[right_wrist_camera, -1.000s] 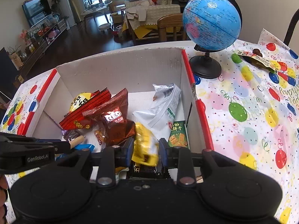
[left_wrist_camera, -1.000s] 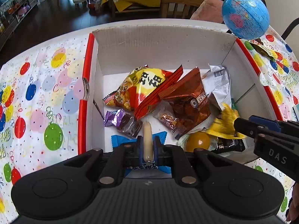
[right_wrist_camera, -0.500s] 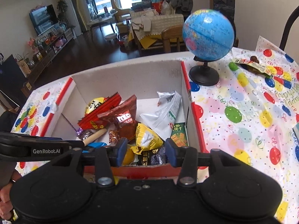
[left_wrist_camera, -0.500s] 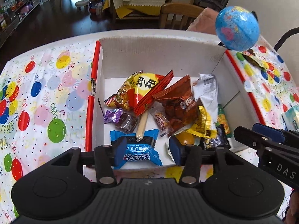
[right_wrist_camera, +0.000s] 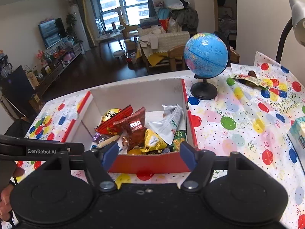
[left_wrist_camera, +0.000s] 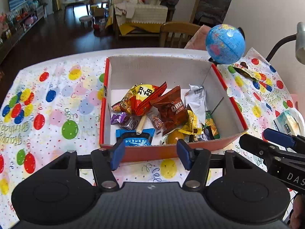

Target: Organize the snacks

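Hovering short of the near wall of the box [left_wrist_camera: 152, 152], left gripper [left_wrist_camera: 150, 152] with blue pads spread wide and nothing between them; right gripper [right_wrist_camera: 149, 154] likewise spread and empty, in front of the same red wall [right_wrist_camera: 150, 165]; right gripper's side arm also visible at the edge of the left view [left_wrist_camera: 272, 148]. Lying jumbled inside the box: blue pack [left_wrist_camera: 135, 137] against the near wall, pale stick [left_wrist_camera: 141, 126] with its tip resting on that pack, purple candy [left_wrist_camera: 124, 119] just beside it; yellow bag [left_wrist_camera: 138, 97] and red pack [left_wrist_camera: 152, 100] leaning together toward the back; brown Oreo bag [left_wrist_camera: 171, 108] in the middle; white pouch [left_wrist_camera: 197, 99] tilted against the right wall; yellow wrapper [left_wrist_camera: 190, 122], green pack [left_wrist_camera: 210, 122] and something round and orange [left_wrist_camera: 172, 137], possibly a jelly cup, near the front right corner. Standing beyond the box's far right corner, globe [right_wrist_camera: 205, 57] on a black base; lying apart on the balloon cloth [left_wrist_camera: 57, 114], one flat wrapper [right_wrist_camera: 249, 79] near the lamp stem [right_wrist_camera: 282, 42]; carton [right_wrist_camera: 298, 131] at the right edge.
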Motion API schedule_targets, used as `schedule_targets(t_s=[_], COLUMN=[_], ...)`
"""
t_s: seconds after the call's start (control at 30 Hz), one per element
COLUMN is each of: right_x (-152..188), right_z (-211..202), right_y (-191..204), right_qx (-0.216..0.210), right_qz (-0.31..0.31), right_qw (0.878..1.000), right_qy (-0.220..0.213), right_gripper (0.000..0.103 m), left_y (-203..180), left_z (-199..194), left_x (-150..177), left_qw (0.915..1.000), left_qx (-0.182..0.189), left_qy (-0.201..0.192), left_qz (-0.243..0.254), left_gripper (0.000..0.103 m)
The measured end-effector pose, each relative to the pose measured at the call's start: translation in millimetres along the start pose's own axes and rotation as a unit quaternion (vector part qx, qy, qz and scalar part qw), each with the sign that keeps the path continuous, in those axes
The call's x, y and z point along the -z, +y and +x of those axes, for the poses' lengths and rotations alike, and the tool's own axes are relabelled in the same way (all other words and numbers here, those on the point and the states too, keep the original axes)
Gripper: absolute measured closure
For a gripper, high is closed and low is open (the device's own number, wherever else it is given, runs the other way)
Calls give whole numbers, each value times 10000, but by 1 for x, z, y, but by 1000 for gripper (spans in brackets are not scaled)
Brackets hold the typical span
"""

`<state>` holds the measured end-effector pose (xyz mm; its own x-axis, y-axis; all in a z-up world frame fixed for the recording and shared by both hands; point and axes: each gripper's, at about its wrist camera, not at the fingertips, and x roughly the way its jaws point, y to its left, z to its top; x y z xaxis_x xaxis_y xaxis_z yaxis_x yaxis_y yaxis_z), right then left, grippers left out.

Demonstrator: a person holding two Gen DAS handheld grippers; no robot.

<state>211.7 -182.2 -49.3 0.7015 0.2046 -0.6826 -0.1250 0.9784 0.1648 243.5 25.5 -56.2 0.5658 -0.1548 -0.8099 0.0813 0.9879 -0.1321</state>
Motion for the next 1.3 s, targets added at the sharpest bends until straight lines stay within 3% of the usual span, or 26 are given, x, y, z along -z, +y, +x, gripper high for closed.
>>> schedule_targets(t_s=[0.1, 0.23, 0.43, 0.67, 1.3], right_x=[4, 9, 21, 31, 45], right_z=[-13, -28, -46, -63, -99], right_y=[1, 1, -1, -4, -1], right_qx=[-60, -144, -233, -401, -540], right_qz=[-4, -35, -46, 110, 341], right_qw=[9999, 9996, 9992, 9976, 9947], right_qy=[-143, -249, -331, -547, -802], right_gripper=[23, 22, 17, 0, 0], left_y=[-3, -6, -3, -2, -20], left_z=[-15, -31, -50, -69, -112], left_x=[7, 15, 30, 41, 68], left_qw=[9999, 9996, 9991, 9984, 9958], left_qx=[-60, -73, -106, -118, -387], left_qy=[-151, -276, -406, -519, -831], left_qz=[46, 57, -86, -212, 48], left_gripper=[35, 34, 23, 19, 16])
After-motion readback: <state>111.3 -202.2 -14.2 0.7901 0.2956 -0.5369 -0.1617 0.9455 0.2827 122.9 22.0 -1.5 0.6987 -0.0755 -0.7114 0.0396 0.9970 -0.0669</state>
